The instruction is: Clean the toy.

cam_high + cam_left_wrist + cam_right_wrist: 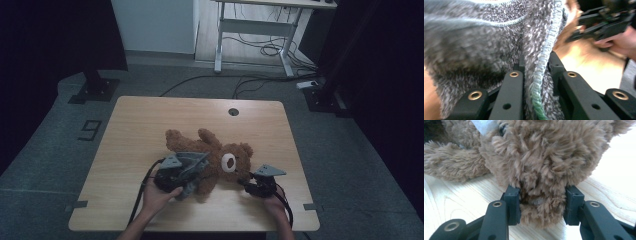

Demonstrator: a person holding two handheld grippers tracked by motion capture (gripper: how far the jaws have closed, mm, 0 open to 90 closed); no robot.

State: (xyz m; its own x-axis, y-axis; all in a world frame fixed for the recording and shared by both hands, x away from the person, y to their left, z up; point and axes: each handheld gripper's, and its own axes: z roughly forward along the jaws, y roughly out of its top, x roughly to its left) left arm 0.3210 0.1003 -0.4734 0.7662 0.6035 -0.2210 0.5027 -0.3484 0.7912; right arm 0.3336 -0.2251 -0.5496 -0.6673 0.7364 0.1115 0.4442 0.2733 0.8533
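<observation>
A brown teddy bear (220, 150) lies on its back in the middle of the wooden table (145, 125), head toward the right. A grey fuzzy cloth (486, 42) with a blue-green stitched hem drapes over its body (196, 161). My left gripper (537, 63) is shut on that hem; in the high view it sits at the bear's belly (195, 175). My right gripper (541, 192) is shut on a bulge of brown fur (544, 157) at the bear's head, on the bear's right side (248, 181). The right hand and its gripper (604, 25) also appear in the left gripper view.
A round cable hole (233, 111) sits near the table's far edge. Behind the table, a white desk frame (255, 30) stands over loose cables on the floor. Black stand feet (95, 90) rest at the far left and far right (322, 97).
</observation>
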